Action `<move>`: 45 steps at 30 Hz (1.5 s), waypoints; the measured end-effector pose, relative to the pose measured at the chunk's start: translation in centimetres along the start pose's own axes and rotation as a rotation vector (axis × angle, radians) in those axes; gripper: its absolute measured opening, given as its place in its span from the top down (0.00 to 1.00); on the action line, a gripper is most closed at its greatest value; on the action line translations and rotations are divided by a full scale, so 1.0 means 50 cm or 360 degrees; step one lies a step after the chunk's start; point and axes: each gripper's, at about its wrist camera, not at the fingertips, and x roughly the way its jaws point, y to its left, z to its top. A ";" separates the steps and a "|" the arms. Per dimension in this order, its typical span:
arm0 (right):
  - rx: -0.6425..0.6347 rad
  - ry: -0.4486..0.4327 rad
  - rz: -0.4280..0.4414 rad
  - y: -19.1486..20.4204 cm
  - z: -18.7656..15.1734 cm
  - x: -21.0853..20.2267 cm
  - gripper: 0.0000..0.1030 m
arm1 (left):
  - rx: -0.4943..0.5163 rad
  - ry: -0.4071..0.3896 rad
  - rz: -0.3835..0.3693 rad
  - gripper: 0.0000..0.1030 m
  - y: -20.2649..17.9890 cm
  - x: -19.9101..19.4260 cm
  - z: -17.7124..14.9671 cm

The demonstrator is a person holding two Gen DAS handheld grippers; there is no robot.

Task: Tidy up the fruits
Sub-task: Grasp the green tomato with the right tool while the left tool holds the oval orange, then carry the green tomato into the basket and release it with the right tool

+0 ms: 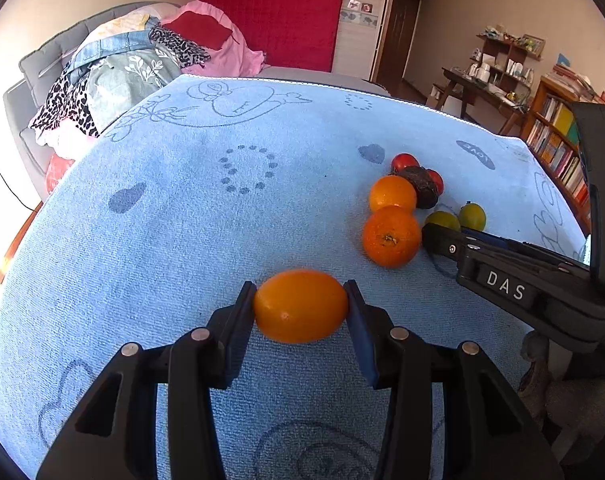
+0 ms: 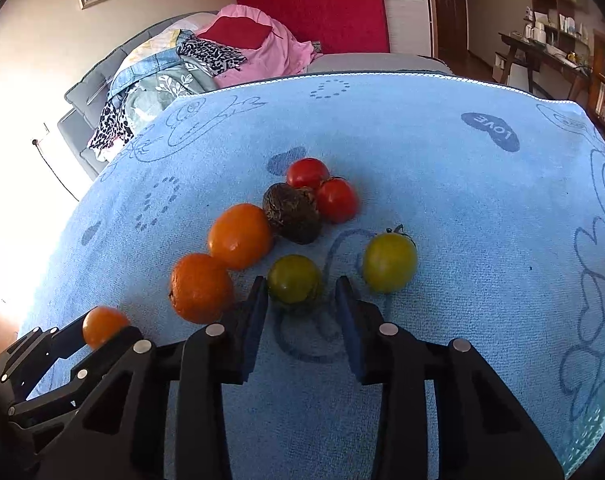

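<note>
The left claw [image 1: 301, 307] is closed on a smooth oval orange fruit [image 1: 301, 306], pads pressing both its ends, carrying it clear above the light-blue patterned towel [image 1: 222, 220] covering the bench. This grip probably serves to bring it to the two round oranges [image 2: 222, 264] lying touching at the left of the fruit cluster. The right claw [image 2: 302, 294] stands narrowly open around the nearer green tomato [image 2: 294, 283]; its left pad touches, its right pad stands apart. A second green tomato [image 2: 389, 263] lies just right.
</note>
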 end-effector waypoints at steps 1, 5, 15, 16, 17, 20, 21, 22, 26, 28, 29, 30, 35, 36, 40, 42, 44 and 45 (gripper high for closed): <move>-0.0006 -0.0003 -0.0005 0.001 0.001 0.002 0.65 | 0.0001 -0.0001 0.0002 0.56 -0.001 0.000 0.000; -0.0024 -0.0007 -0.0016 0.007 0.001 0.003 0.71 | 0.0013 -0.0010 0.0016 0.56 -0.006 0.001 0.000; -0.0011 -0.0017 -0.0023 0.010 -0.019 -0.022 0.72 | 0.0013 -0.0017 0.0023 0.56 -0.007 0.001 0.000; -0.0005 -0.0016 -0.0024 0.010 -0.022 -0.025 0.72 | 0.0013 -0.0017 0.0022 0.56 -0.007 0.001 0.000; 0.0003 -0.0013 -0.0026 0.009 -0.025 -0.027 0.72 | 0.0013 -0.0016 0.0022 0.56 -0.007 0.001 0.000; 0.0019 -0.0013 -0.0028 0.008 -0.036 -0.037 0.72 | 0.0011 -0.0018 0.0023 0.56 -0.006 0.001 -0.001; 0.0025 -0.0014 -0.0027 0.008 -0.038 -0.042 0.72 | 0.0012 -0.0019 0.0024 0.56 -0.007 0.000 -0.001; 0.0031 -0.0016 -0.0025 0.007 -0.040 -0.047 0.72 | 0.0012 -0.0021 0.0024 0.56 -0.007 0.000 -0.001; 0.0048 -0.0033 -0.0016 0.006 -0.048 -0.069 0.72 | 0.0013 -0.0027 0.0030 0.56 -0.007 -0.001 0.000; 0.0055 -0.0040 -0.0016 0.007 -0.051 -0.079 0.72 | 0.0013 -0.0031 0.0032 0.56 -0.007 -0.002 0.000; 0.0061 -0.0044 -0.0015 0.006 -0.052 -0.084 0.72 | 0.0014 -0.0034 0.0033 0.56 -0.007 -0.002 0.000; 0.0065 -0.0047 -0.0015 0.005 -0.054 -0.088 0.72 | 0.0016 -0.0037 0.0034 0.56 -0.007 -0.003 -0.001; 0.0098 -0.0065 -0.0018 -0.003 -0.066 -0.117 0.72 | 0.0033 -0.0056 0.0039 0.56 -0.012 -0.008 -0.001; 0.0104 -0.0071 -0.0020 -0.005 -0.068 -0.125 0.72 | 0.0037 -0.0061 0.0040 0.56 -0.014 -0.009 -0.001; 0.0127 -0.0102 -0.0025 -0.015 -0.076 -0.156 0.72 | 0.0054 -0.0073 0.0043 0.56 -0.019 -0.014 -0.001; 0.0145 -0.0117 -0.0029 -0.022 -0.081 -0.172 0.72 | 0.0060 -0.0077 0.0043 0.56 -0.021 -0.017 -0.001; 0.0164 -0.0134 -0.0033 -0.029 -0.086 -0.190 0.72 | 0.0067 -0.0080 0.0043 0.56 -0.026 -0.020 -0.001; 0.0175 -0.0144 -0.0034 -0.033 -0.089 -0.199 0.72 | 0.0071 -0.0079 0.0040 0.56 -0.029 -0.022 -0.001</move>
